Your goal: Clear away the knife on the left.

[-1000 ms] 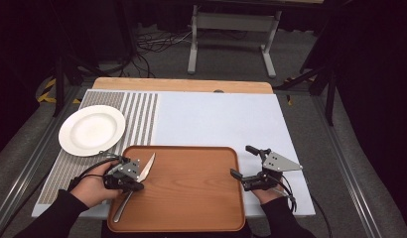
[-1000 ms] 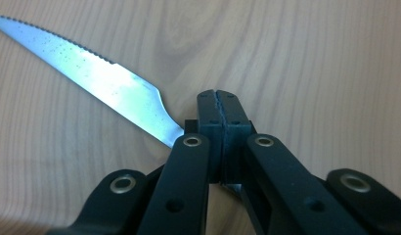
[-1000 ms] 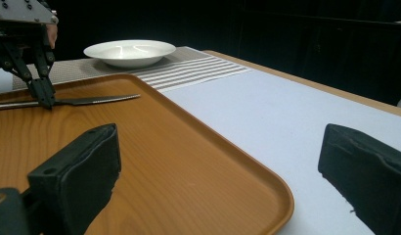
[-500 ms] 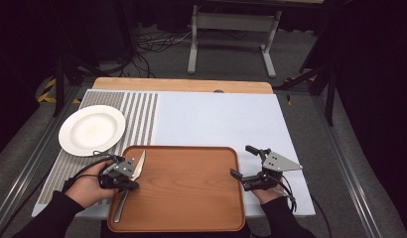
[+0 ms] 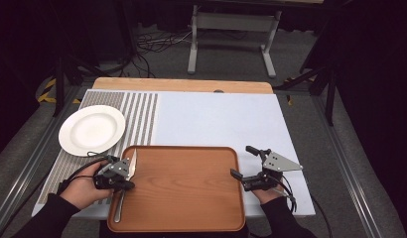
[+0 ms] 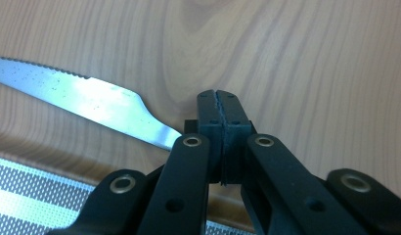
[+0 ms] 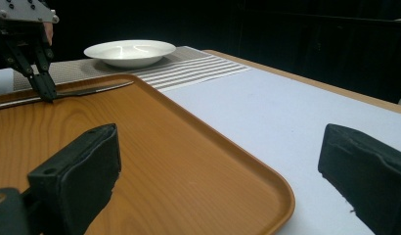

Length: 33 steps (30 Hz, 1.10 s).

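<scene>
My left claw [image 5: 123, 174] sits over the left edge of the wooden tray [image 5: 186, 198], its jaws pressed together on the knife [image 5: 125, 183]; in the left gripper view the two pads [image 6: 223, 125] meet with no gap and the serrated blade [image 6: 86, 100] runs out to the side from under them, flat on the wood grain. Seen from above, the knife lies along the tray's left side, its blade tip pointing toward the far edge and its handle toward me. My left hand [image 5: 85, 186] wraps the claw from the near-left, with the cable looping out over the striped mat [image 5: 142, 111]. The white plate [image 5: 92, 130] rests on that mat, beyond and to the left of the tray, apart from it. My right claw [image 5: 242, 162] waits at the tray's right edge with its jaws spread wide, nothing between them; in the right gripper view they frame the tray's rounded corner and the pale tablecloth [image 7: 286, 112] beside it. My right hand [image 5: 268, 191] rests on the cloth just off the tray.
</scene>
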### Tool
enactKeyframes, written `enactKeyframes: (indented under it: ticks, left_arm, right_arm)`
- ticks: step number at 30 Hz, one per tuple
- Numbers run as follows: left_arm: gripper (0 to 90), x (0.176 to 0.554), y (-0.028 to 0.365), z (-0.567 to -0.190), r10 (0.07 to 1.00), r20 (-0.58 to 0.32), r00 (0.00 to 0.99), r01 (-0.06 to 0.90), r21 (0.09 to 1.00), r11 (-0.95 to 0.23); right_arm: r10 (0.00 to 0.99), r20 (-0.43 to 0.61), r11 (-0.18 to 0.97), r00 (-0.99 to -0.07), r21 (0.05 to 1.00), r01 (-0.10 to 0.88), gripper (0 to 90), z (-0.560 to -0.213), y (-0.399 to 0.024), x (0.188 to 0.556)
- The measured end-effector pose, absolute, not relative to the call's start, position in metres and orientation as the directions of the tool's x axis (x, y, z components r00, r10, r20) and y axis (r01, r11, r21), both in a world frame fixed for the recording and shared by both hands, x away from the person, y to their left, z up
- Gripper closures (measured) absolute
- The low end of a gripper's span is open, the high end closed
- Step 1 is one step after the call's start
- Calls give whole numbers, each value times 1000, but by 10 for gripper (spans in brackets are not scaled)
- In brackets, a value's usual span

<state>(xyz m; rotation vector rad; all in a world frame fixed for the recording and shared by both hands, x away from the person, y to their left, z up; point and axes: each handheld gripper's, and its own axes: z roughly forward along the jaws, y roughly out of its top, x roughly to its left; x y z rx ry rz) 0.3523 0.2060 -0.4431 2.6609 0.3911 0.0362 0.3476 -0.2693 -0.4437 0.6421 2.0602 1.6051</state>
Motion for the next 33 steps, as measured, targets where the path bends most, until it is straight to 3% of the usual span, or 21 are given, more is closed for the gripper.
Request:
enactKeyframes:
  ticks: [12, 14, 17, 21, 26, 33]
  left_arm:
    - [892, 351, 207, -441, 290, -50, 956, 282, 446, -850]
    - [801, 351, 207, -440, 308, -51, 950, 295, 471, -832]
    - [432, 350, 206, -439, 351, -39, 936, 314, 543, -779]
    - [219, 351, 207, -437, 359, -18, 933, 297, 601, -742]
    - [109, 350, 213, -432, 385, 0, 923, 286, 669, -686]
    - [75, 344, 226, -425, 434, 13, 901, 271, 765, -585]
  right_arm:
    - [611, -63, 215, -789, 973, 88, 30, -444, -269, 348]
    - [611, -64, 216, -789, 972, 89, 30, -444, -269, 348]
    - [608, -62, 216, -792, 972, 90, 30, -444, -269, 348]
    - [607, -65, 219, -792, 972, 88, 30, -444, -269, 348]
    - [607, -66, 220, -792, 972, 88, 30, -444, -269, 348]
    - [607, -64, 216, -792, 972, 87, 30, -444, -269, 348]
